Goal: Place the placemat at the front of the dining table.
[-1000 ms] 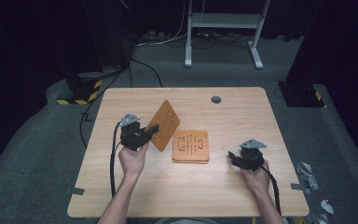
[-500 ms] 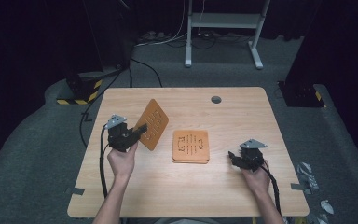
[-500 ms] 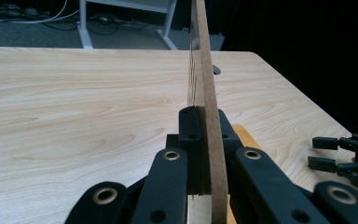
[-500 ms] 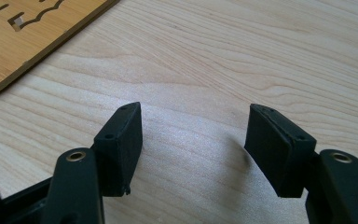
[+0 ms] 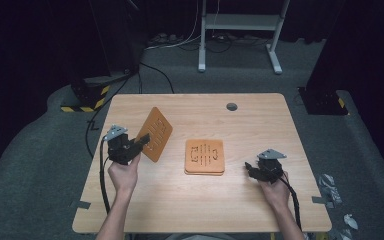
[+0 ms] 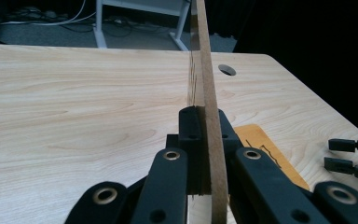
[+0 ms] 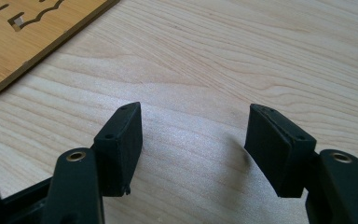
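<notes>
- Left gripper [image 5: 141, 141]: jaws clamped on the lifted wooden panel [image 5: 155, 133], held tilted above the table [image 5: 280, 125], left of the stacked panels [image 5: 204, 156].
- Right gripper [image 7: 193, 149]: jaws spread, nothing between, resting near the stack's right side.

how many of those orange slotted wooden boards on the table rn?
2 visible. One orange slotted wooden board is clamped upright in the left tool; the other lies flat mid-table, with what may be another edge showing beneath it.

thin orange board [image 5: 155, 133] with cut slots, lifted off table, tilted on edge, left of centre. second orange board [image 5: 205, 156], same slots, flat on stack at table centre, well apart from first.
</notes>
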`<action>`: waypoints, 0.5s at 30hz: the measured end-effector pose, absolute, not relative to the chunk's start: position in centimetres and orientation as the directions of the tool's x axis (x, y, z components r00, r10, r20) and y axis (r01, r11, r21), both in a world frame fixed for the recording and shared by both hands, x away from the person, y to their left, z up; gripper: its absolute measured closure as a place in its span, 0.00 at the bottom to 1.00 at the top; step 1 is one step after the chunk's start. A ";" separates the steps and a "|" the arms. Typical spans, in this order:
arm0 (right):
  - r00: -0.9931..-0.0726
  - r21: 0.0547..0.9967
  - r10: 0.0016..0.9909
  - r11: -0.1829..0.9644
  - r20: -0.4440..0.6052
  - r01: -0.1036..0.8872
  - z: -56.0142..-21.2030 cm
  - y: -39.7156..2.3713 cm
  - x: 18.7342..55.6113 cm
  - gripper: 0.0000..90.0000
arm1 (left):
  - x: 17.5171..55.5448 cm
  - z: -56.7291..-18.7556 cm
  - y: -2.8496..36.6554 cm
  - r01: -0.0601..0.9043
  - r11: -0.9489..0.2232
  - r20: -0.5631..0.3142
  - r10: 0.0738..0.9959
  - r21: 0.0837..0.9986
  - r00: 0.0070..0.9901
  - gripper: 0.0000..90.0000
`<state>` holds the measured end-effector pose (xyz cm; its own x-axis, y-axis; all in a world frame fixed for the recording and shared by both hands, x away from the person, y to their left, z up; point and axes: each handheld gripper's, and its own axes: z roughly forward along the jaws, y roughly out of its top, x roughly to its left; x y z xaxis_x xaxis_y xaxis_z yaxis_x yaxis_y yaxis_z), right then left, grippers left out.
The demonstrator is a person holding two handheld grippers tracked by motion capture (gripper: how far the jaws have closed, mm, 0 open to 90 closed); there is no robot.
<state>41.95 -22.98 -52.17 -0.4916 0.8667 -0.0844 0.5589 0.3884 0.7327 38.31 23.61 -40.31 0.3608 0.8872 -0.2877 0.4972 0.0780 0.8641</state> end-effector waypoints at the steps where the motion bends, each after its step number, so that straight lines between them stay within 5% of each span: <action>1: -0.492 0.733 0.867 0.388 -0.084 0.559 -52.2 -23.0 41.9 0.41 | 38.3 -40.4 23.8 0.495 0.078 -0.287 0.887 0.865 0.362 0.96; 15: -0.492 0.733 0.866 0.389 -0.085 0.559 -52.2 -23.0 41.9 0.40 | 37.9 -40.9 25.2 0.501 0.095 -0.287 0.902 0.860 0.322 0.96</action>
